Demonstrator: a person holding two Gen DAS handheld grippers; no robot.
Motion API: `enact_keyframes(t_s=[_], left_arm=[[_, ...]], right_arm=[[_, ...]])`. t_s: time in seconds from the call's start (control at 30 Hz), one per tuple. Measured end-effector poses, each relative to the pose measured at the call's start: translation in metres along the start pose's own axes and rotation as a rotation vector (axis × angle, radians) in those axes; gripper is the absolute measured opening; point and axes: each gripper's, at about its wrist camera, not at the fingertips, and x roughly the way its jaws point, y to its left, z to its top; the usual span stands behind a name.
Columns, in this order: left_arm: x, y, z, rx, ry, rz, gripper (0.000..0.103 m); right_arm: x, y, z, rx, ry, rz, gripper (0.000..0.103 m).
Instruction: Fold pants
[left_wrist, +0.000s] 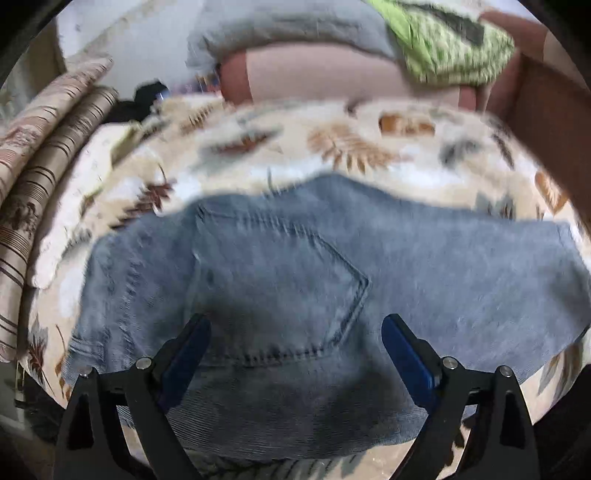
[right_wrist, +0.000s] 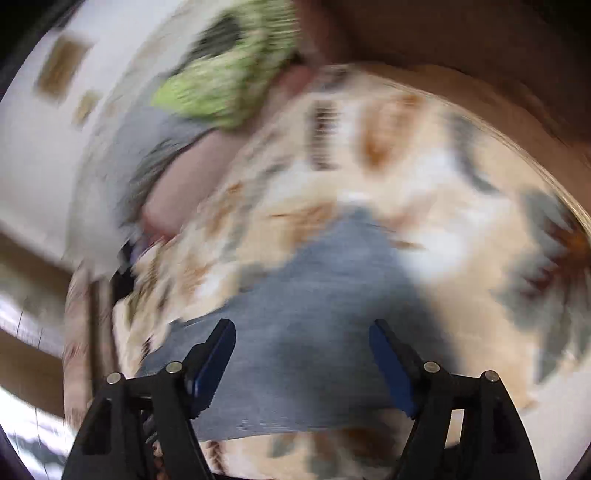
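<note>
Folded blue denim pants (left_wrist: 295, 280) lie flat on a leaf-patterned bedspread (left_wrist: 332, 147), a back pocket facing up. My left gripper (left_wrist: 295, 328) is open and empty, hovering just above the pants near the pocket. In the right wrist view, which is blurred by motion, the pants (right_wrist: 303, 306) show as a blue patch on the bedspread (right_wrist: 461, 258). My right gripper (right_wrist: 302, 332) is open and empty above that patch.
A green patterned pillow (left_wrist: 450, 48) and grey fabric (left_wrist: 288, 33) lie at the far end of the bed. Striped folded covers (left_wrist: 40, 173) are stacked at the left. A brown wooden bed frame (left_wrist: 546, 122) runs along the right.
</note>
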Motion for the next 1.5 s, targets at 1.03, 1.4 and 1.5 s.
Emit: enact_keyframes(t_s=[1.03,1.4,1.5], left_arm=[[-0.015,-0.013,0.007,-0.057,-0.018,-0.066,0.102],[-0.029,-0.046,0.011,-0.005,0.008,-0.11,0.102],[-0.026,-0.067,0.016,0.036,0.017,-0.124,0.102]], right_arm=[[0.025,-0.057,-0.077,0.314,0.074,0.092,0.08],[-0.026,-0.153,-0.057,0.608,-0.122,0.091,0.08],[-0.028,-0.159,-0.051,0.605,-0.138,0.091,0.08]])
